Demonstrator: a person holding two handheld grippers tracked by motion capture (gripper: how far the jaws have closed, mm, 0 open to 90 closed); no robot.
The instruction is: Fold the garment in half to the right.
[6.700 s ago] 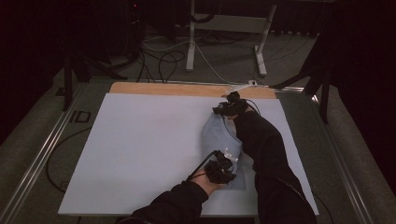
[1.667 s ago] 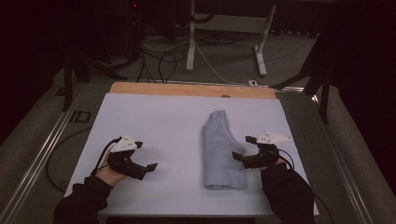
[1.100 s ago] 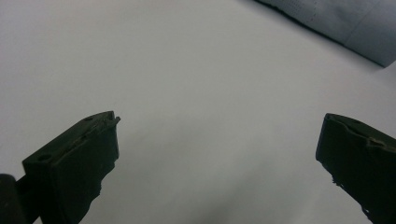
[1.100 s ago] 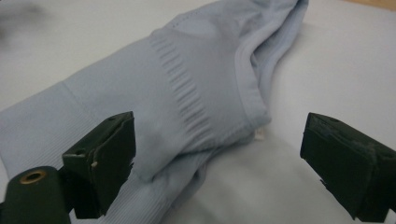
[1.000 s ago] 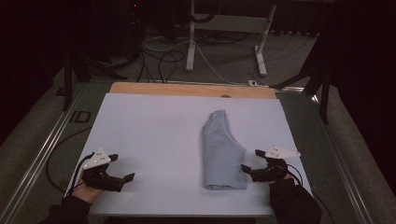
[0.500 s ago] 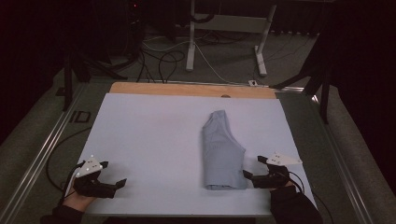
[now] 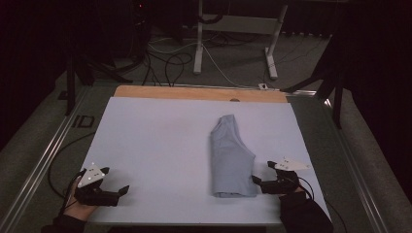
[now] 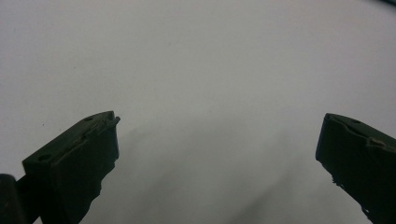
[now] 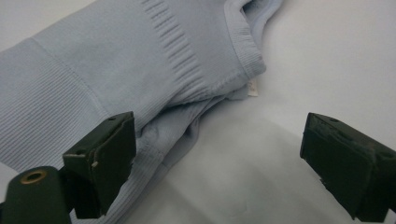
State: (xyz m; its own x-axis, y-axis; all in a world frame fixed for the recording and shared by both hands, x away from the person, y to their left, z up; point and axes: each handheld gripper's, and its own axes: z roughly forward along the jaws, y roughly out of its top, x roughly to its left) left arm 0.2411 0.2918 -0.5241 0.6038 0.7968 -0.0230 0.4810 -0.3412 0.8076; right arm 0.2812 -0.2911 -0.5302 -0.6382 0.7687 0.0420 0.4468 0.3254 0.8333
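Folded pale-blue garment (image 7: 231, 158) lying right of centre on the white table (image 7: 155, 145).

Right gripper (image 7: 260, 182) low at the garment's near right corner, jaws spread and holding nothing. Left gripper (image 7: 121, 190) well apart at the near left edge, jaws spread over bare table.

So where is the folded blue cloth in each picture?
High view: the folded blue cloth lies right of the middle of the white table, just left of the right gripper.
Left gripper view: bare white table between the open jaws, no cloth.
Right gripper view: the cloth fills the upper left, behind the left jaw.
Shared landmark: the white table.
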